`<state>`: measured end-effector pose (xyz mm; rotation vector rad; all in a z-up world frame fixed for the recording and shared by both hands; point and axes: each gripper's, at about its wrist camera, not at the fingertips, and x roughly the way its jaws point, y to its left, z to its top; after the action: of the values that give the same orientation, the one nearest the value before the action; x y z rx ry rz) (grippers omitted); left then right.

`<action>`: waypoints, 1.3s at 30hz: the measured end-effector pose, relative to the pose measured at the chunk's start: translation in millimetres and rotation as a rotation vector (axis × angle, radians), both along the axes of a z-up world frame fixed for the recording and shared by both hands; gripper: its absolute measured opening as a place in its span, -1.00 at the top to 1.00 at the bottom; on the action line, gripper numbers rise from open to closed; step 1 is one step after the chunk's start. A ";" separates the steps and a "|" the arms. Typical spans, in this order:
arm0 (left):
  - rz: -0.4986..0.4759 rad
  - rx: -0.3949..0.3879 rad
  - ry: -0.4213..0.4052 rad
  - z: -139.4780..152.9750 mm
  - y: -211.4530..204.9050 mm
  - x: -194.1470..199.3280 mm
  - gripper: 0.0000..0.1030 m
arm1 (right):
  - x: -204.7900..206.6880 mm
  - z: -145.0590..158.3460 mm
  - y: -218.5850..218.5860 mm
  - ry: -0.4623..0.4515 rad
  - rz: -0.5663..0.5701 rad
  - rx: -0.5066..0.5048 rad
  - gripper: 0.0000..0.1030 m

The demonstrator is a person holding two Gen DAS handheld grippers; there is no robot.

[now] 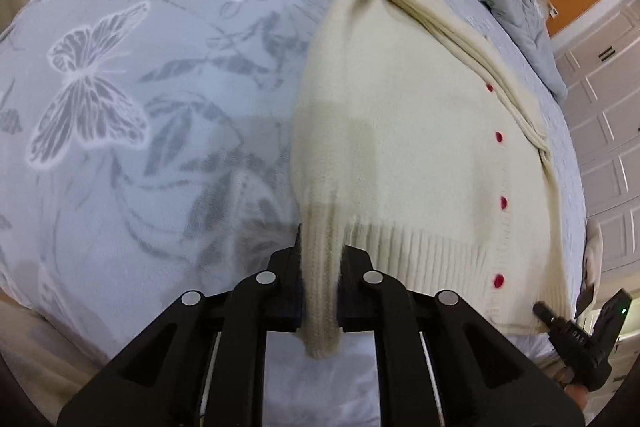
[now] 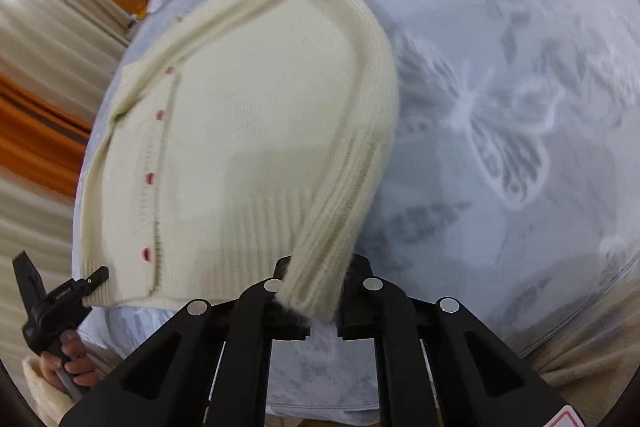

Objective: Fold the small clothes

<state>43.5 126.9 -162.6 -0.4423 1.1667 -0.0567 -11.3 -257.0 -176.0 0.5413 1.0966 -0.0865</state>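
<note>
Butterfly-print bedspread (image 1: 120, 107), ribbed cream cardigan (image 1: 420, 147)

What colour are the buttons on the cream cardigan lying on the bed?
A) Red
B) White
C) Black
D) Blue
A: a row of small red buttons runs down the front of the cardigan, seen from both claw cameras.
</note>
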 end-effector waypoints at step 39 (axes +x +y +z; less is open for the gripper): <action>-0.012 0.211 -0.085 79.9 -28.1 42.7 0.82 | 16.5 59.0 -61.8 -0.136 -0.064 0.102 0.87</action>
<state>86.2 98.8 -82.7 -0.2444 1.0786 0.0364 5.1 -318.8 -117.0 0.6652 0.9549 -0.0490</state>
